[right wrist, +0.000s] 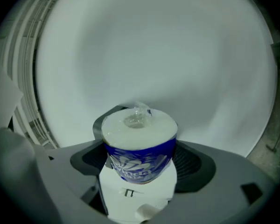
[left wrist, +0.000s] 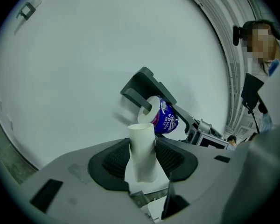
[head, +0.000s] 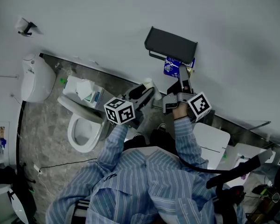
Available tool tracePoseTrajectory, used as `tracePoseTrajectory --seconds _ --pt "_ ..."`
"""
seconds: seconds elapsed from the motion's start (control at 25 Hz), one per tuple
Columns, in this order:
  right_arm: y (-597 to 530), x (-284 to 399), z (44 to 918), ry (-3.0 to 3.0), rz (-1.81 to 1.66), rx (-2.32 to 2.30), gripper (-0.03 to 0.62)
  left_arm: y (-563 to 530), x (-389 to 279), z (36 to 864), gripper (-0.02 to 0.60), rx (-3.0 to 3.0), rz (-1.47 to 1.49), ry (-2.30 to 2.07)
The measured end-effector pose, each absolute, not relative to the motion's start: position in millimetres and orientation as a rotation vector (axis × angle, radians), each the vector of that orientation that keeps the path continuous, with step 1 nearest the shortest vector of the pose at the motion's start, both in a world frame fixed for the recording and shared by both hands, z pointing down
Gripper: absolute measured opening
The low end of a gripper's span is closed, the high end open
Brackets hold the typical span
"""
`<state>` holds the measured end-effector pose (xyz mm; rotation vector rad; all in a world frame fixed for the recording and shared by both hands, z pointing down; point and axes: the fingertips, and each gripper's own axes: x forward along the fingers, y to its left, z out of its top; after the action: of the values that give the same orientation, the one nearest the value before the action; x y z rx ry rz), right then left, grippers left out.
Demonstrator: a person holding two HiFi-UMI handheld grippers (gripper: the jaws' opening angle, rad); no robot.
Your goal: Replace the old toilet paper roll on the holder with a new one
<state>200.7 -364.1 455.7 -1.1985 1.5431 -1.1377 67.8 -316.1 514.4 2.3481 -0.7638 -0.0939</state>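
Left gripper view: the left gripper (left wrist: 143, 160) pinches the bare tube (left wrist: 142, 143) upright between its pads. The head view shows only the tube's pale tip.

Right gripper view: the right gripper (right wrist: 141, 164) is clamped on the sides of the wrapped roll (right wrist: 139, 143).

Head view: the roll sits just under the holder (head: 171, 45) cover; whether they touch cannot be told. The toilet (head: 81, 125) stands well to the left.

A plain white wall (head: 98, 17) fills the upper view under even light. Below it, a grey marbled floor (head: 42, 139) holds a white toilet (head: 71, 125). A rounded white fixture (head: 35, 80), possibly a bin, stands beside the toilet.
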Motion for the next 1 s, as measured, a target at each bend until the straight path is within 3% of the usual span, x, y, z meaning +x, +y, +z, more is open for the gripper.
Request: tracePoseTrajectory --seconds 1.0 --pt "-384.2 139.4 459.2 1.837 -1.303 -1.015 0.433 -301.2 46.4 517.6 0.176 2.335 -0.107 -0.791"
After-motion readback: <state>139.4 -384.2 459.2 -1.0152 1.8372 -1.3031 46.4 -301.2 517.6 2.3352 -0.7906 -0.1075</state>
